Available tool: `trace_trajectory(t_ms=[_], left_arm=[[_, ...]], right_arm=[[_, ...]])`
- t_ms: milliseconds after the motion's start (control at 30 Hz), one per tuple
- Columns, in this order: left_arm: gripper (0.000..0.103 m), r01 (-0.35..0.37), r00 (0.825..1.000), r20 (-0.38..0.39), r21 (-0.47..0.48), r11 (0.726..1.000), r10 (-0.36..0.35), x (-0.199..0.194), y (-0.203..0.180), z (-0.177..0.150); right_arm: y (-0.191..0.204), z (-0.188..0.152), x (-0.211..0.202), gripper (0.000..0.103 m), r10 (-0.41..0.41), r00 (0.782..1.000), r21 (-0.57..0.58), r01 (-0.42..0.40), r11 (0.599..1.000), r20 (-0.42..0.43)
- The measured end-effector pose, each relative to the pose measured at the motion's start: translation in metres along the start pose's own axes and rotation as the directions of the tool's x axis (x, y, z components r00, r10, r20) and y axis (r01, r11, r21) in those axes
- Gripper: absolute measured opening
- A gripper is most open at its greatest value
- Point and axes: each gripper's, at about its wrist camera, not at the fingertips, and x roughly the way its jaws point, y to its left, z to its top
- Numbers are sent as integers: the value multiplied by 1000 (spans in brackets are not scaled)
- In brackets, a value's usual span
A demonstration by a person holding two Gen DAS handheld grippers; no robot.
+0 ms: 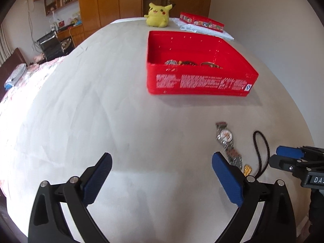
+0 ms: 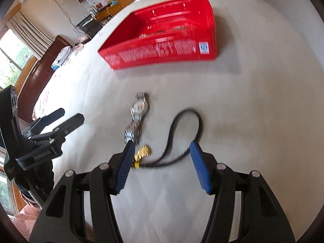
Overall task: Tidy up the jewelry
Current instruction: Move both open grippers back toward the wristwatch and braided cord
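1. Bright daylight, entering from window (image 2: 12, 60) at left edge of right wrist view; pale bed cover (image 1: 101, 111) near blown out at left in left wrist view.
2. Soft shadow under red box (image 1: 200, 81), cast toward near right side.
3. Heavy motion blur in right wrist view: box print smeared, watch (image 2: 138, 113) doubled.
4. Strong fisheye bending, dark vignette in corners.

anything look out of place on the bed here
Yes: a watch and a black cord necklace with a gold pendant lie loose on the sheet, outside the red box that already holds other jewelry. Nothing looks damaged.
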Motion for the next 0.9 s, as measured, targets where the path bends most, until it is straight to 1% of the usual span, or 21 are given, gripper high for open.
trace_trajectory(t_ms=[100,167,300,367,467,533,633,833,900], left_arm=[[99,-5,1000,-7,-4,1000,5,-1,3,-8],[99,-9,1000,-8,-2,1000,9,-2,4,-10],[99,-5,1000,-6,4,1000,5,-5,2,-14],[99,-1,1000,-6,2,1000,1,-6,1,-16],[99,5,1000,-5,3,1000,-5,-8,-1,-17],[99,6,1000,-8,8,1000,-6,-8,-2,-18],[99,8,1000,-10,5,1000,-8,-7,-3,-19],[99,16,1000,-14,2,1000,-16,-6,-5,-18],[99,17,1000,-15,1,1000,-17,-5,-6,-18]], right_arm=[[-2,-8,1,51,14,1000,13,-13,1000,-20],[0,-11,0,50,14,1000,8,-14,1000,-24],[2,-7,-2,49,10,1000,-24,-10,1000,-14],[-2,0,2,49,-4,1000,-10,4,1000,-18],[-7,7,9,48,-4,1000,-1,3,1000,-25],[-11,9,15,48,-23,999,17,24,1000,-38],[-14,5,18,48,-24,998,17,25,1000,-52],[-15,-8,9,48,-8,997,13,9,1000,-77],[-13,-10,3,48,-4,998,7,4,1000,-69]])
